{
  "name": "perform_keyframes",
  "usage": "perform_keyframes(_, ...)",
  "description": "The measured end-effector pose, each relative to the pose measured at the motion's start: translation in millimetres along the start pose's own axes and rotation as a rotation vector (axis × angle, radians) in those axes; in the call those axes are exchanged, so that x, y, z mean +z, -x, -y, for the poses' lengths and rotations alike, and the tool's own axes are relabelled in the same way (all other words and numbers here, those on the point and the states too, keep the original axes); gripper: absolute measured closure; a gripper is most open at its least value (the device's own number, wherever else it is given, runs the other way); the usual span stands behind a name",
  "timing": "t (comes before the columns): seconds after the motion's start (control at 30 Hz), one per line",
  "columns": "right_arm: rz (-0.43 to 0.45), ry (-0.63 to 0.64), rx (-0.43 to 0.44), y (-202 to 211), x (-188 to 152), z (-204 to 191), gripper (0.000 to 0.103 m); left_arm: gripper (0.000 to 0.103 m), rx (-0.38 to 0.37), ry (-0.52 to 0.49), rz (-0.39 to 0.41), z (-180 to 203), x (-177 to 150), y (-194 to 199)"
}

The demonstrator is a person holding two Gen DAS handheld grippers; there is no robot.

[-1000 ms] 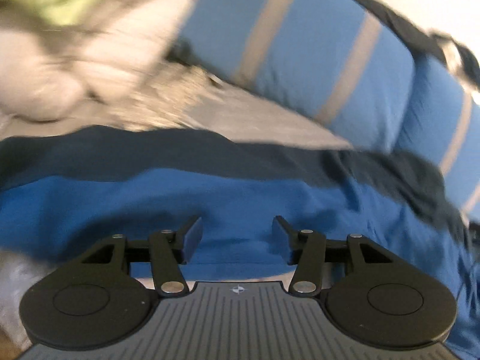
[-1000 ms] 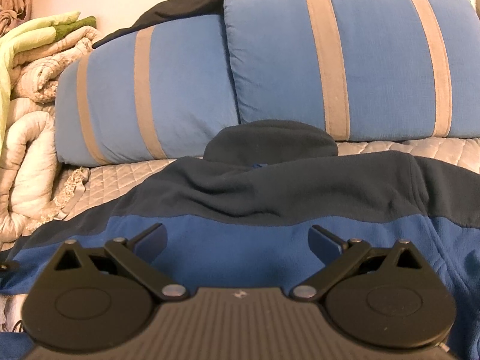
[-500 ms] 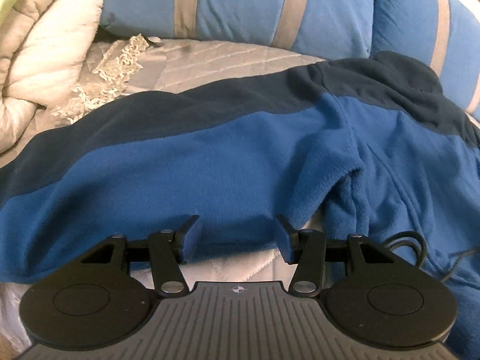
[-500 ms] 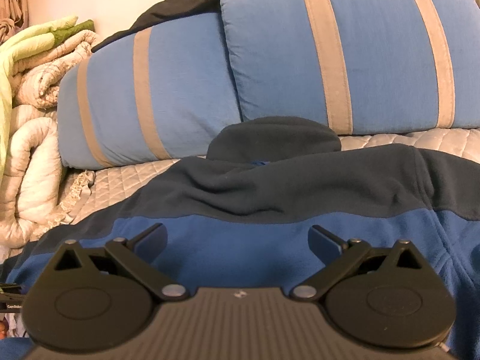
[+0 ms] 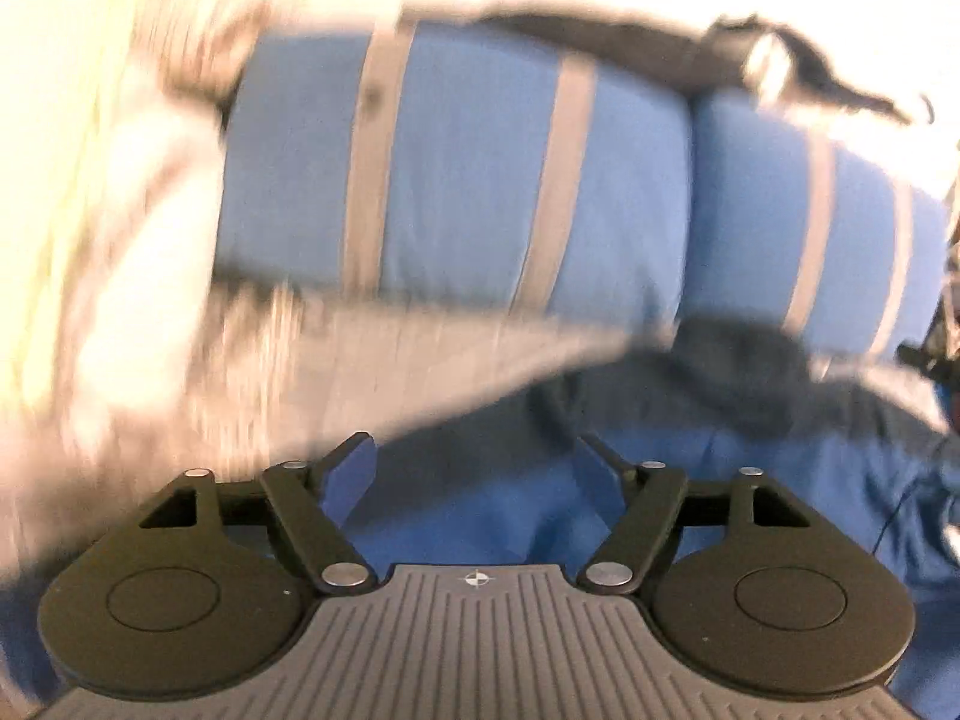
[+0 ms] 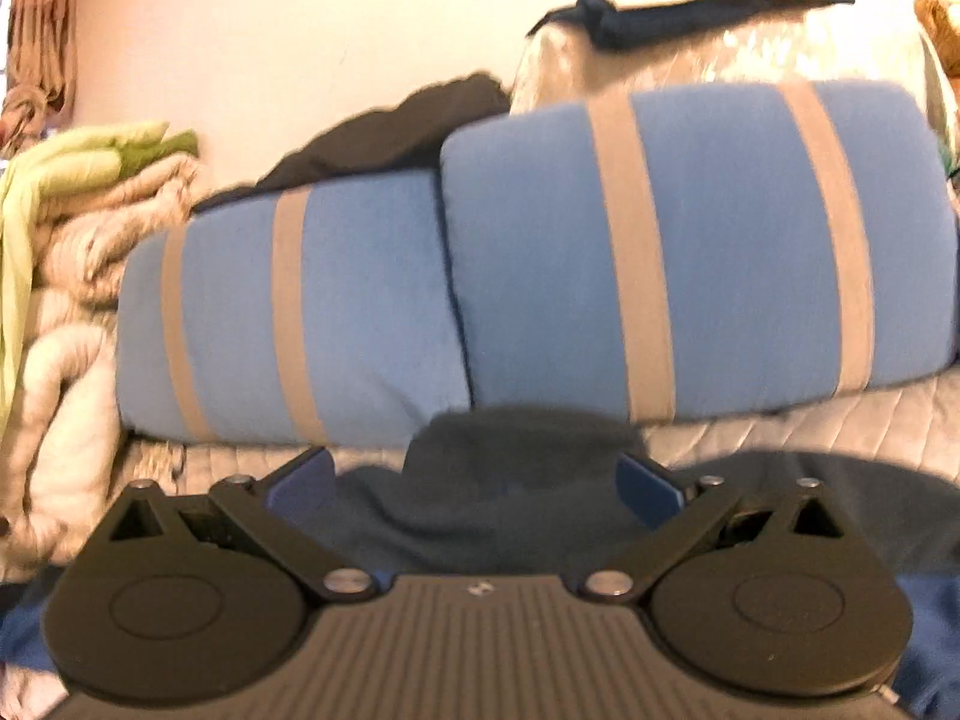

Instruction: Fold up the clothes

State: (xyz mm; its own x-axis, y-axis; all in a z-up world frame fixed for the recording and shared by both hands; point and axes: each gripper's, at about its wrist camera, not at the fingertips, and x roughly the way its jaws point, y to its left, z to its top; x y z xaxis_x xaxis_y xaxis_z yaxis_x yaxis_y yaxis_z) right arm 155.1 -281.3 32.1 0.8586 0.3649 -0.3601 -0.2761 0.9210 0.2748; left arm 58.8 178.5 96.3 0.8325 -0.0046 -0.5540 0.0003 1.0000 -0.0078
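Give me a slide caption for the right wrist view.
Open right claw above a navy and blue fleece jacket on a quilted bed, facing two blue pillows with tan stripes.

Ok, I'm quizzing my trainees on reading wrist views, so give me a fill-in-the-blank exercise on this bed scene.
1. The two blue pillows have stripes coloured ____.
2. The fleece jacket on the bed is bright blue with a collar coloured ____.
3. The right gripper has its jaws standing ____, with nothing gripped.
4. On the stack of bedding left of the pillows, the top layer is coloured ____.

Missing words: beige; dark navy; open; green
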Motion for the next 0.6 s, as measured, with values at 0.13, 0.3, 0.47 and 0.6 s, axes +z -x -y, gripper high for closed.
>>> perform_keyframes(0.13, 0.073, 0.034, -0.001, 25.9, 56.9, -1.6, 0.000, 0.024, -0.032, -0.054, 0.148, 20.9, 52.1, 24.9)
perform_keyframes(0.3, 0.166, 0.070, -0.025, 62.7, 134.2, 5.9, 0.000, 0.023, -0.076, -0.088, 0.303, 47.0, 107.2, 51.9)
perform_keyframes(0.47, 0.251, 0.162, -0.116, 96.0, 200.9, 19.1, 0.000, 0.019, -0.126, -0.055, 0.398, 68.2, 148.9, 66.8)
perform_keyframes(0.6, 0.266, 0.199, -0.184, 116.1, 236.6, 38.7, 0.000, 0.018, -0.141, -0.061, 0.422, 82.3, 167.6, 69.8)
